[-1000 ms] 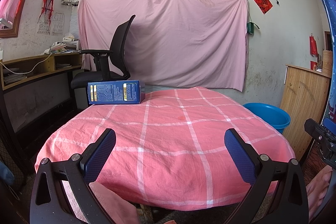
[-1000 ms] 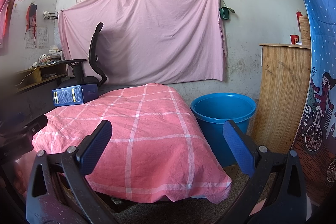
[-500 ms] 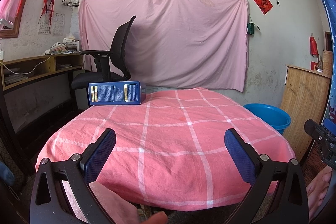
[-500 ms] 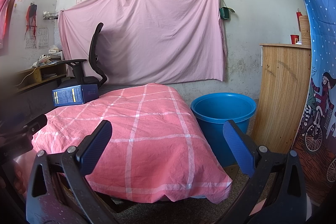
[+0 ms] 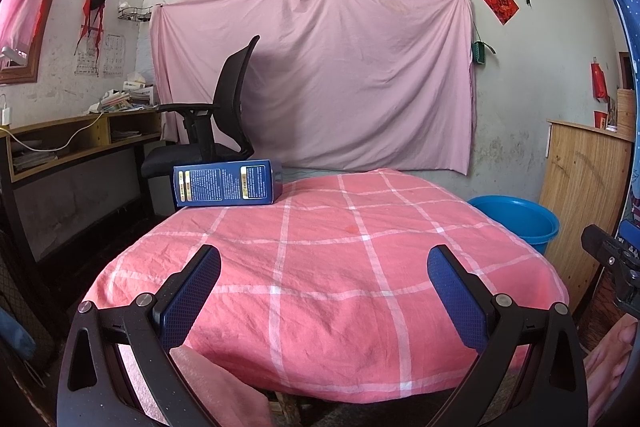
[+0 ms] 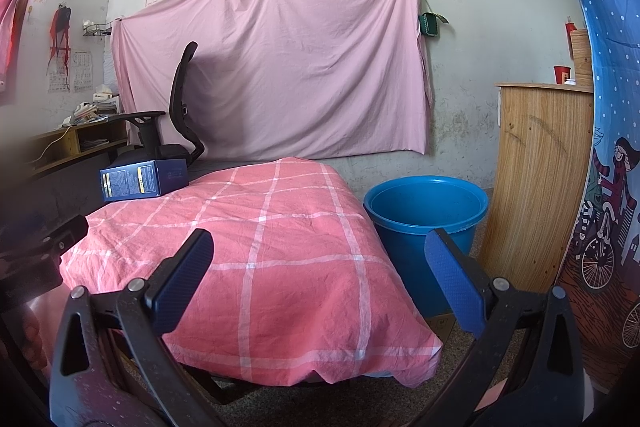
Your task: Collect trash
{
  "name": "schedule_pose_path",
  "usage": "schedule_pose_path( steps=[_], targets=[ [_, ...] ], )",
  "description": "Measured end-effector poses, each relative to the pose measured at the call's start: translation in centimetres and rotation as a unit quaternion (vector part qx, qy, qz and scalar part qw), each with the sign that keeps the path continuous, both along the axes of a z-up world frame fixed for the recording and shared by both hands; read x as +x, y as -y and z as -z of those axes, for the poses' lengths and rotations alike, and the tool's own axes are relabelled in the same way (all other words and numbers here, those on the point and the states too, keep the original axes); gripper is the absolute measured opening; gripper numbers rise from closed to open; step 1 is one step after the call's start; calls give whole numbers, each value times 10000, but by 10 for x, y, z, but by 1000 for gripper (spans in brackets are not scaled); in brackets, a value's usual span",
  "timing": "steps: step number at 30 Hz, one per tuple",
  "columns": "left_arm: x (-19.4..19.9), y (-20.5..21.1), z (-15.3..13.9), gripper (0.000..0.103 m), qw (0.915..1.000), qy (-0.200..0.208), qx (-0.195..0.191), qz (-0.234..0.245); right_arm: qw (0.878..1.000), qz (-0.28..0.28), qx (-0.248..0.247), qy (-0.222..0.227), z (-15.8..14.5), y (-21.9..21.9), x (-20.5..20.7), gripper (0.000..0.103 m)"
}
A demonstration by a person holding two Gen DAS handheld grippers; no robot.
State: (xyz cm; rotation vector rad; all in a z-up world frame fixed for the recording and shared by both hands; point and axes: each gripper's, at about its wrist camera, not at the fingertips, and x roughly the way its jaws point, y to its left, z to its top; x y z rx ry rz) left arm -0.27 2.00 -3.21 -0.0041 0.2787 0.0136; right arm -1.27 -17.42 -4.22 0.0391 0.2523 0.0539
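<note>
blue box (image 5: 228, 183) lies on the far left corner of the pink checked tablecloth (image 5: 320, 267), well apart from my left gripper (image 5: 324, 271) and right gripper (image 6: 320, 267), both spread wide and holding nothing. only the right view shows the whole blue bucket (image 6: 424, 227) beside the table.

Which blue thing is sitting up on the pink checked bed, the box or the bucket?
The blue box is the one. It lies flat at the far left corner of the pink checked cover. The blue bucket stands on the floor beside it.
</note>
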Motion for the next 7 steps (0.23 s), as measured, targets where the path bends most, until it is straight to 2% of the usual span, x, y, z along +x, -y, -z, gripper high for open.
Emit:
schedule_pose_path(
  steps=[7],
  targets=[
    [1,0,0,101,10000,-19,-6,-6,10000,6,3,-2,0,-3,0,103]
  ],
)
